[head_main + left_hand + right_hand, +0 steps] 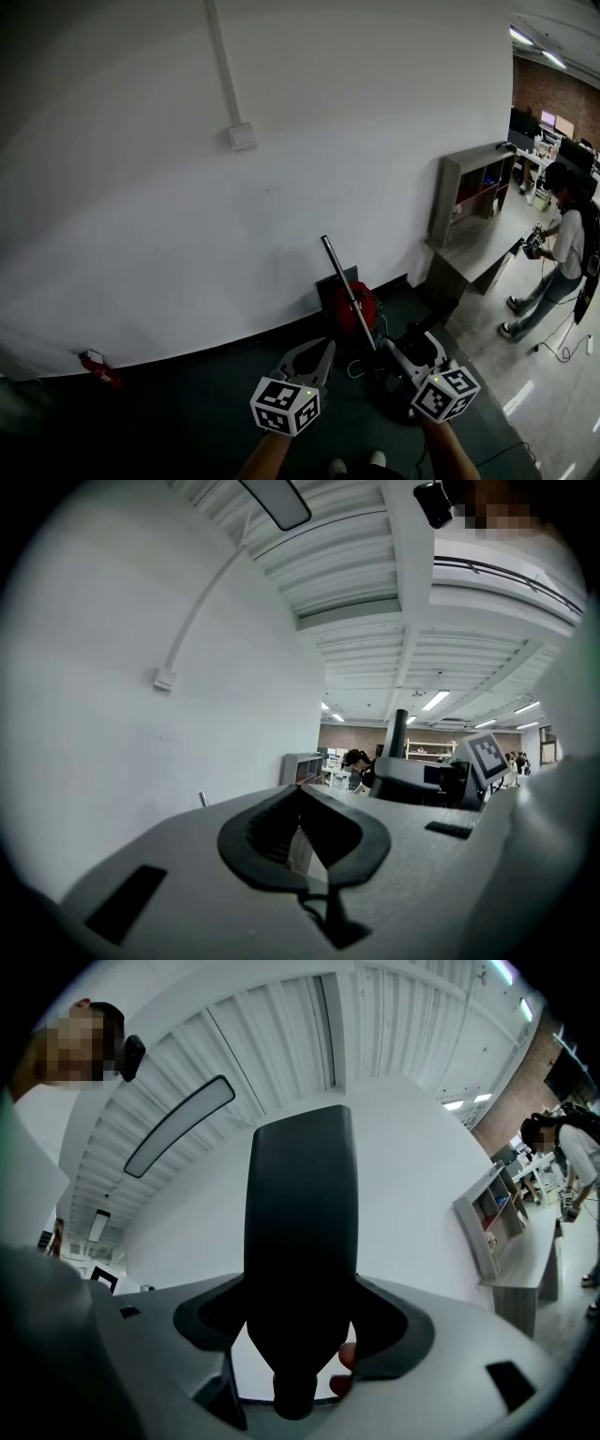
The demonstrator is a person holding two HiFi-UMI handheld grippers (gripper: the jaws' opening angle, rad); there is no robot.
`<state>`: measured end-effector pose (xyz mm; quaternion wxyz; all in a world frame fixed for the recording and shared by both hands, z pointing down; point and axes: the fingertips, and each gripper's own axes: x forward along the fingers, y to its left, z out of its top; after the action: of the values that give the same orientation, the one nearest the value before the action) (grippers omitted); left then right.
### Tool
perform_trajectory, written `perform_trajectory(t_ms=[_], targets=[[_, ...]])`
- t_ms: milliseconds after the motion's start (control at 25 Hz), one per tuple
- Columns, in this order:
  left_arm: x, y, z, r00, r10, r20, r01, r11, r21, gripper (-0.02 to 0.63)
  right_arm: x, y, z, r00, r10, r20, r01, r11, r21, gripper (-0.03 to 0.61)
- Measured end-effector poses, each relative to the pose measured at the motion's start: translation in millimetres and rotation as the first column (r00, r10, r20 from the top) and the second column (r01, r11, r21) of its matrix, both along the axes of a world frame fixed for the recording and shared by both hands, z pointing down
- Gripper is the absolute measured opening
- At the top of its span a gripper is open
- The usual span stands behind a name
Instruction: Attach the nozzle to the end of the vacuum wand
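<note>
The silver vacuum wand [348, 292] slants up from a red vacuum body [363, 309] on the dark floor by the white wall. Its top end also shows in the left gripper view as a small silver tip [203, 799]. My right gripper [392, 349] [300, 1327] is shut on the black nozzle [300, 1241], which stands up out of its jaws just right of the wand. From the left gripper view the nozzle [398, 731] rises above that gripper. My left gripper [326, 347] [300, 794] is shut and empty, just left of the wand's lower part.
A grey shelf unit [469, 192] stands against the wall at the right, and beyond it a person [562, 246] stands on the light floor. A red object [98, 367] lies at the wall's foot on the left. Cables [553, 349] trail on the floor.
</note>
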<state>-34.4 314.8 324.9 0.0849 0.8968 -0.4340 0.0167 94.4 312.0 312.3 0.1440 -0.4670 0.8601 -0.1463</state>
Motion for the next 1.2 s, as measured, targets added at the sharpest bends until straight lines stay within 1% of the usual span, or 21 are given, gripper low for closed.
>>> perform_trajectory(t_ms=[160,400,640,1200], targets=[[-5,-5,10,1.000,0.001,-0.003,-0.001,1.000,-0.018,0.006,-2,-6,9,1.000,0.002,0.007,-0.002,1.000,-0.019,0.322],[-6,-26,18,1.000,-0.002,-0.010,0.002,0.999,-0.035,0.006,-2,-27,12,1.000,0.006,0.004,-0.006,1.000,-0.023,0.322],[-1,-58,27,1.000,-0.006,-0.013,0.006,0.999,-0.054,0.006,4,-63,19,1.000,0.004,0.004,-0.004,0.999,-0.036,0.322],[12,-147,57,1.000,-0.024,-0.008,0.023,0.992,-0.122,0.006,17,-159,47,1.000,-0.005,0.026,0.007,0.995,-0.099,0.322]])
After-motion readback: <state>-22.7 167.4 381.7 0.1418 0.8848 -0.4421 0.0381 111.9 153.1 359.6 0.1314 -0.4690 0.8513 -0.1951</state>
